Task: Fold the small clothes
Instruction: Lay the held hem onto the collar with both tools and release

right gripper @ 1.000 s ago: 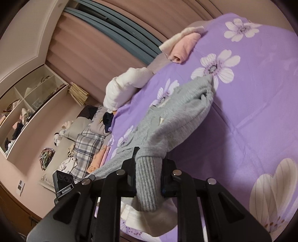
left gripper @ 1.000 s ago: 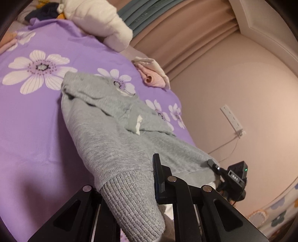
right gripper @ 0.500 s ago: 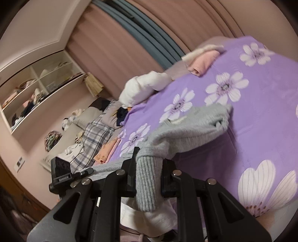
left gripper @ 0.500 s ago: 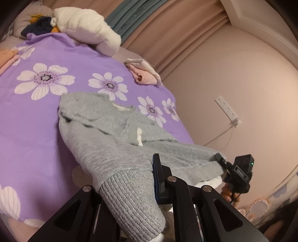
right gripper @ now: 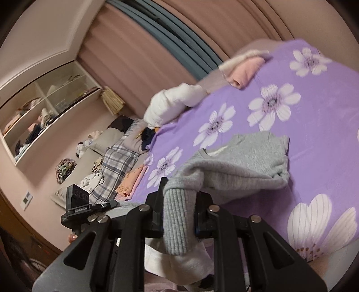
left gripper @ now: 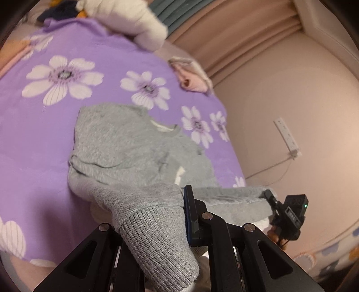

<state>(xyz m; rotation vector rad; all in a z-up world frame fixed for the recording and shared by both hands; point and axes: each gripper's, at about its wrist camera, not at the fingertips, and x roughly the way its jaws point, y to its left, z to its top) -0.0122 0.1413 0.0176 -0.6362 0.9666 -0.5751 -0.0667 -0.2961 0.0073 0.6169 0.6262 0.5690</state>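
Note:
A small grey knit sweater (left gripper: 134,146) lies on the purple flowered bedspread (left gripper: 33,125), its neck end far from me. My left gripper (left gripper: 154,215) is shut on one ribbed corner of its hem (left gripper: 157,235) and holds it above the bed's near edge. My right gripper (right gripper: 178,215) is shut on the other ribbed hem corner (right gripper: 177,220). The sweater (right gripper: 246,157) stretches from both grippers out over the bed. Each gripper shows in the other's view, the right one (left gripper: 289,213) and the left one (right gripper: 78,202).
A white rolled bundle (left gripper: 130,18) and a folded pink and cream pile (left gripper: 190,74) lie at the bed's far side. Folded clothes (right gripper: 130,179) and a plaid piece (right gripper: 116,164) lie at the left. A wall with a power strip (left gripper: 287,137) is to the right.
Both grippers have pulled the hem back toward the bed's near edge, and the sweater's body has spread out flatter on the bedspread.

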